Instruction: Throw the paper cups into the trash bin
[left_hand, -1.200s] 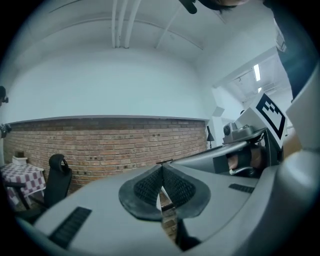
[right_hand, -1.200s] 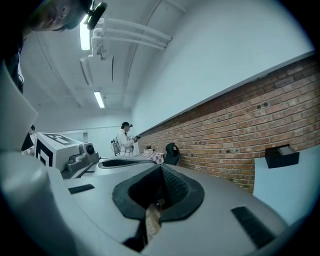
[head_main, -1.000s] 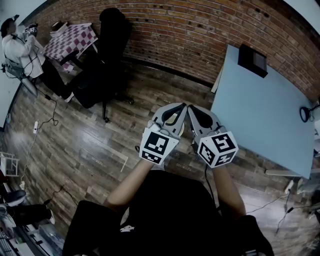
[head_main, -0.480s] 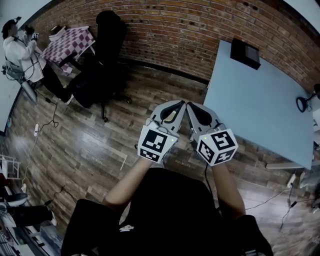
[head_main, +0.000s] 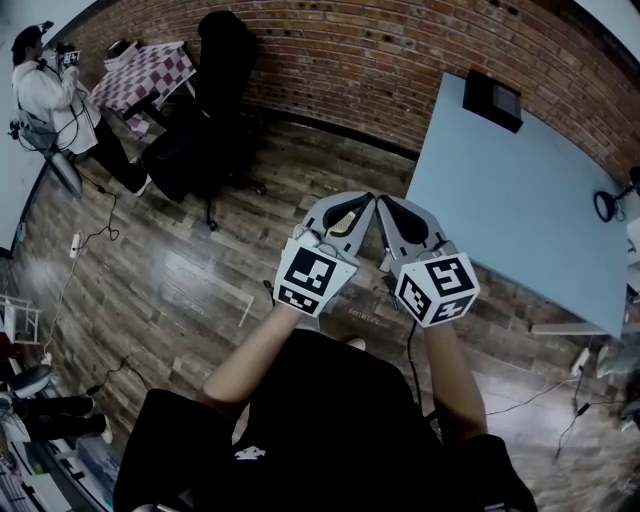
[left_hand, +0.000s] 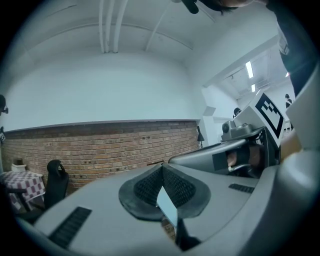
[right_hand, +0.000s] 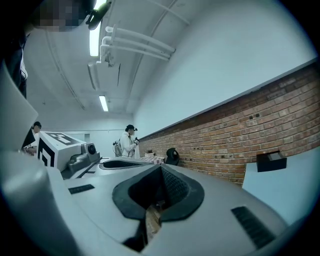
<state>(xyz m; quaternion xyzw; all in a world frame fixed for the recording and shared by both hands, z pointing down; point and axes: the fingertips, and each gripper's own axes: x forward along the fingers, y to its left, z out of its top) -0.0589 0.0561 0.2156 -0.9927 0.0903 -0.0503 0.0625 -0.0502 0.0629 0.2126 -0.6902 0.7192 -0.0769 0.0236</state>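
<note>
No paper cup and no trash bin shows in any view. In the head view my left gripper (head_main: 364, 204) and right gripper (head_main: 384, 204) are held side by side at chest height over the wooden floor, tips nearly touching. Both are shut with nothing between the pads. The left gripper view looks along its closed jaws (left_hand: 161, 174) toward the brick wall, with the right gripper's marker cube (left_hand: 270, 111) beside it. In the right gripper view its own gripper (right_hand: 161, 172) is likewise closed and empty, with the left gripper's cube (right_hand: 55, 145) to the left.
A light blue table (head_main: 520, 220) stands to the right with a black box (head_main: 492, 100) at its far edge. A black office chair (head_main: 215, 90), a checkered table (head_main: 140, 75) and a person in white (head_main: 50, 95) are at the back left. Cables lie on the floor (head_main: 150, 290).
Both grippers stay together and shut. The head view has shifted slightly, and the person at the back left has moved a little.
</note>
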